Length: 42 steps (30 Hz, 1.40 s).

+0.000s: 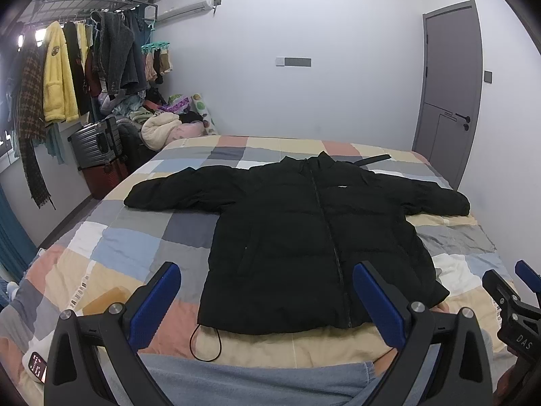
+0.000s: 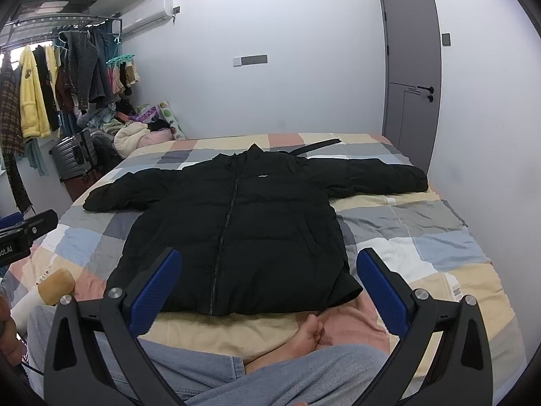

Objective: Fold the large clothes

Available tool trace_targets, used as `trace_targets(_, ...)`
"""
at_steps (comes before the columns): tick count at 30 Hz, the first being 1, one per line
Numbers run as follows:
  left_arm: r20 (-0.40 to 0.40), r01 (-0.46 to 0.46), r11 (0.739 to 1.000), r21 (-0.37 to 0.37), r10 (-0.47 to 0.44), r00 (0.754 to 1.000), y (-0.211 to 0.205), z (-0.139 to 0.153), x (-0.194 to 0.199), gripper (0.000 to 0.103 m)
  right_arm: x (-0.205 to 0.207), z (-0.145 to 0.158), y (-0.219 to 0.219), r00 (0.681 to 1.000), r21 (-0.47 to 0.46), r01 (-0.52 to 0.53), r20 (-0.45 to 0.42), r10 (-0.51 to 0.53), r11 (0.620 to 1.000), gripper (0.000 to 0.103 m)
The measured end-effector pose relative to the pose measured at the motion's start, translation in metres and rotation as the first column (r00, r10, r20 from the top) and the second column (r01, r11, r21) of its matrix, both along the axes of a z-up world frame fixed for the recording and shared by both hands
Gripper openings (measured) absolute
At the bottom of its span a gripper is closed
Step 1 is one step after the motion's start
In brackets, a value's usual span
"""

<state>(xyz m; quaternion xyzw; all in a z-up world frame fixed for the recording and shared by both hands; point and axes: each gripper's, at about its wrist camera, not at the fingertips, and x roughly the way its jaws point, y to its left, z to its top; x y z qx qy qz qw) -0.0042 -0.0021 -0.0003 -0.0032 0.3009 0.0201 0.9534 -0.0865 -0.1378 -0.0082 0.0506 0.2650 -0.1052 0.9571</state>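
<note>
A black puffer jacket (image 1: 304, 237) lies flat and zipped on the checked bedspread (image 1: 128, 237), sleeves spread to both sides, collar toward the far wall. It also shows in the right wrist view (image 2: 236, 223). My left gripper (image 1: 267, 291) is open and empty, held above the jacket's hem. My right gripper (image 2: 267, 280) is open and empty, also near the hem, over its right half. The right gripper's body shows at the right edge of the left wrist view (image 1: 510, 304).
The person's legs in blue jeans (image 2: 270, 372) and a bare foot (image 2: 304, 335) rest on the bed's near end. A clothes rack (image 1: 84, 61), suitcases (image 1: 98, 149) and a laundry pile (image 1: 162, 121) stand at left. A grey door (image 1: 449, 101) is at right.
</note>
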Motion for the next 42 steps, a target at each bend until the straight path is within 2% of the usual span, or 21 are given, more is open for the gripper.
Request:
trace_targets(13, -0.020, 0.006, 1.000, -0.009, -0.006, 1.000, -0.001, 0.004, 0.003, 0.103, -0.001, -0.006, 0.000, 1.000, 0.007, 0.006, -0.010, -0.006, 1.000, 0.103)
trace_targets(18, -0.040, 0.006, 1.000, -0.023, -0.007, 0.999, 0.001, 0.014, 0.008, 0.103, 0.000, -0.009, -0.004, 1.000, 0.016, 0.015, -0.022, -0.014, 1.000, 0.103)
trace_targets(30, -0.092, 0.085, 0.996, -0.035, -0.088, 0.992, -0.015, 0.046, 0.006, 0.103, 0.006, -0.013, -0.013, 0.999, 0.038, 0.027, -0.044, -0.026, 0.999, 0.103)
trace_targets(33, -0.105, 0.092, 0.995, -0.031, -0.094, 0.990, -0.019, 0.054, 0.009, 0.103, 0.011, -0.015, -0.025, 0.998, 0.052, 0.042, -0.053, -0.039, 0.998, 0.103)
trace_targets(39, -0.180, 0.127, 0.989, -0.073, -0.138, 0.974, -0.026, 0.055, 0.023, 0.103, 0.025, -0.021, -0.065, 0.992, 0.082, 0.106, -0.082, -0.099, 0.991, 0.103)
trace_targets(42, -0.178, 0.135, 0.989, -0.066, -0.145, 0.973, -0.031, 0.053, 0.027, 0.103, 0.034, -0.026, -0.094, 0.987, 0.091, 0.139, -0.096, -0.130, 0.986, 0.103)
